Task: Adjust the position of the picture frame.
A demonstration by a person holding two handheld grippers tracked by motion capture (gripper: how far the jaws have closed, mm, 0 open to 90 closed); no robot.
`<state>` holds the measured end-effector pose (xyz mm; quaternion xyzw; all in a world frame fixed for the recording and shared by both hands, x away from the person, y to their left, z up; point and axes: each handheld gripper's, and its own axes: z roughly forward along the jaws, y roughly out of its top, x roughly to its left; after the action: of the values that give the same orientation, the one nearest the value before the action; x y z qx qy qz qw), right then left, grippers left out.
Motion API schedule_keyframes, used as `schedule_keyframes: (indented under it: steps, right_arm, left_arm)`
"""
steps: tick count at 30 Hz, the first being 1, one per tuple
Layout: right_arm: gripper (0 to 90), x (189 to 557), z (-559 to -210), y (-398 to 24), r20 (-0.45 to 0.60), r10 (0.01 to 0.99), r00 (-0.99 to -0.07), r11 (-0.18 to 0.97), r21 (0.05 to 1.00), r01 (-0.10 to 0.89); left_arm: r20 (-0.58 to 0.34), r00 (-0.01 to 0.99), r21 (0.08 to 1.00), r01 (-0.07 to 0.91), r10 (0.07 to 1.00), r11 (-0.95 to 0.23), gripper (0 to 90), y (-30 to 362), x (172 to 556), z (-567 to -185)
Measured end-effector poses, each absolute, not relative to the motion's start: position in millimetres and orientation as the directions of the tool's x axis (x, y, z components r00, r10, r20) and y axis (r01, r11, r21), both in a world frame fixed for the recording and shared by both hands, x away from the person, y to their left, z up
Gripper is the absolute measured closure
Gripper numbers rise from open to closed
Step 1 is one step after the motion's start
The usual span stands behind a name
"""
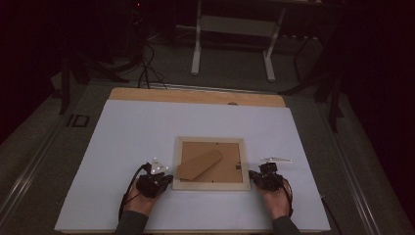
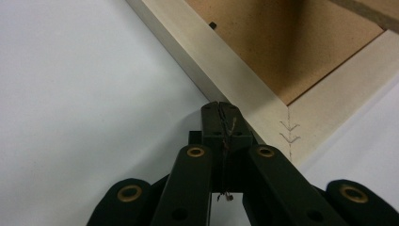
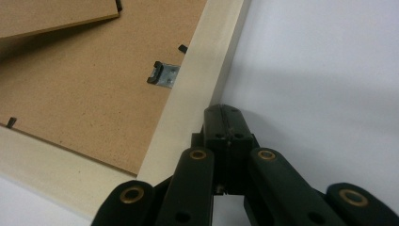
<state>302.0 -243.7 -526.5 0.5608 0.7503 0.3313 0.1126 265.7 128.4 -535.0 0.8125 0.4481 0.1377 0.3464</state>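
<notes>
i'm looking down on a white table (image 1: 127, 147) lying over a wooden board, dark floor all round it. the picture frame (image 1: 211, 184) is lying face down near the middle of the near half, pale wood border with brown backing board (image 1: 230, 169) facing up and a cardboard stand flap (image 1: 199, 164) sitting slanted across it.

left gripper (image 1: 155, 183) is sitting just beside the frame's near left corner. in the left gripper view its jaws are pressed together with nothing between them, tips touching or almost touching the outer edge of the frame (image 2: 226, 70) close to the mitred corner joint (image 2: 288, 132).

right gripper (image 1: 265, 180) is sitting at the near right corner, likewise closed on nothing in the right gripper view, tips right against the frame's outer right edge (image 3: 207, 80). a small metal hanger clip (image 3: 163, 75) is showing on the backing just inside that rail, with tiny black retaining tabs (image 3: 182, 48) beside it.

my reading: i'm bracing or nudging the frame from both sides to square it up. to do this well i'm judging both closed tips should be pushing low on the outer edges, evenly and opposite each other, so the frame is sliding flat and not pivoting or tipping up. slow pressure, keeping clear of the corner joint and the clip.
</notes>
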Motion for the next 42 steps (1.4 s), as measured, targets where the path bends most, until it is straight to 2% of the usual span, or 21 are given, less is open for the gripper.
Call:
schedule_keyframes:
  steps: [34, 42]
  right_arm:
    - [90.0, 319, -528, -223, 0.215, 0.912, -0.348, 0.141, 0.633, 0.761]
    - [90.0, 315, -533, -232, 0.275, 0.881, -0.386, 0.129, 0.644, 0.754]
  left_arm:
    - [-0.083, 0.471, 0.688, 0.665, 0.878, -0.292, 90.0, 144, 287, -535]
    - [-0.119, 0.498, 0.697, 0.658, 0.859, -0.285, 90.0, 149, 286, -533]
